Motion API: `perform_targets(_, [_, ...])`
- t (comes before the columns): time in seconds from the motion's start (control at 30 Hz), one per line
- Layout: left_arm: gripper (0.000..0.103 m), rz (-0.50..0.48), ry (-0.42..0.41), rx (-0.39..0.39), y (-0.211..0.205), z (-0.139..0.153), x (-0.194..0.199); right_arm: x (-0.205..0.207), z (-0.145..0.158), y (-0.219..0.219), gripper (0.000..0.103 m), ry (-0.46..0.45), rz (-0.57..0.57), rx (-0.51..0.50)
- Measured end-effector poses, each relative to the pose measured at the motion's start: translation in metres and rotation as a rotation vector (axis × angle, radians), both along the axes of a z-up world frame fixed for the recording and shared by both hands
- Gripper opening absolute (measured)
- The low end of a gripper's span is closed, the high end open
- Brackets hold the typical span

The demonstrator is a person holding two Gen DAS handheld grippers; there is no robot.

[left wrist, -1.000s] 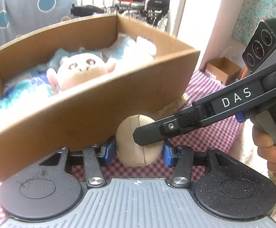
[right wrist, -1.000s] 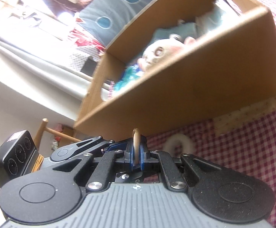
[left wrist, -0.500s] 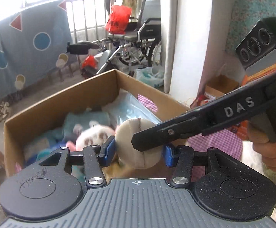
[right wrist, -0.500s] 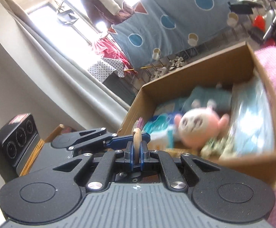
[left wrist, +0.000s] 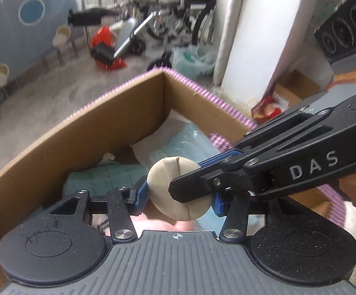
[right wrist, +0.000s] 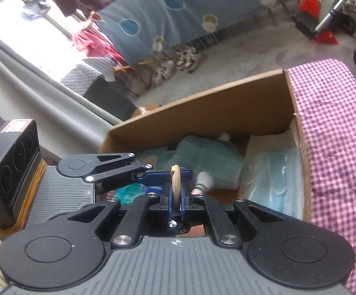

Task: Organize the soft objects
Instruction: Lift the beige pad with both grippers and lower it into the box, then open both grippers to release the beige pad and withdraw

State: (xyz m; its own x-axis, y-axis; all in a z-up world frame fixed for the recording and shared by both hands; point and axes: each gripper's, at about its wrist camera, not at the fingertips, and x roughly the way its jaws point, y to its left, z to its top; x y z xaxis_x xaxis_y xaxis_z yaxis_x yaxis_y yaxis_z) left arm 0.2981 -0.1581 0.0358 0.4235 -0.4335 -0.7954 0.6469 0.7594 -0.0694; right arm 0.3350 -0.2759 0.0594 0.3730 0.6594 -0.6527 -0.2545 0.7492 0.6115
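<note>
over box (left wrist: 119,113), both grippers pinch pad (left wrist: 175,191)

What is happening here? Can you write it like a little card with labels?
held thing: round beige cushion
left hand-held gripper: grips the cushion's two sides
right hand-held gripper: shut on the cushion's thin edge
where: above the open cardboard box
inside the box: teal plush toy, pale blue bag
under the box: purple checked cloth
next, probably: drop the cushion in
</note>
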Motion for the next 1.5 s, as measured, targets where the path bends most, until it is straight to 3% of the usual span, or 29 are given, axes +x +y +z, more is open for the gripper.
perform_targets(0.2, [0.050,0.024,0.124,0.053,-0.008,-0.038,0.038,0.034,-0.041,0.003,0.007,0.140,0.014,-0.058])
perform_targets(0.43, [0.058,0.041,0.191,0.101,-0.006,-0.057,0.051,0.043,-0.046,0.018,0.010,0.180,0.054,-0.163])
perform_targets(0.47, [0.065,0.044,0.197,0.097,-0.005,-0.056,0.052,0.044,-0.046,0.018,0.011,0.192,0.054,-0.174])
perform_targets(0.5, [0.071,0.045,0.198,0.097,-0.004,-0.055,0.051,0.046,-0.045,0.020,0.013,0.200,0.056,-0.191])
perform_targets(0.6, [0.075,0.050,0.176,0.089,0.000,-0.050,0.048,0.047,-0.040,0.022,0.021,0.200,0.047,-0.237])
perform_targets(0.73, [0.079,0.065,0.153,0.083,0.005,-0.042,0.044,0.044,-0.034,0.020,0.047,0.182,0.032,-0.239])
perform_targets(0.9, [0.080,0.100,0.116,0.054,0.021,-0.021,0.035,0.039,-0.018,0.018,0.050,0.127,0.005,-0.213])
perform_targets(1.13, [0.084,0.180,0.053,-0.038,0.058,0.025,0.007,-0.018,0.037,-0.020,0.050,-0.014,-0.047,-0.064])
perform_targets(1.27, [0.097,0.214,-0.014,-0.122,0.090,0.060,-0.031,-0.078,0.067,-0.053,0.054,-0.106,-0.068,0.053])
perform_targets(1.4, [0.100,0.240,-0.092,-0.206,0.122,0.087,-0.081,-0.141,0.075,-0.081,0.057,-0.167,-0.086,0.134])
perform_targets(1.5, [0.100,0.256,-0.111,-0.258,0.139,0.094,-0.118,-0.179,0.066,-0.091,0.059,-0.163,-0.100,0.179])
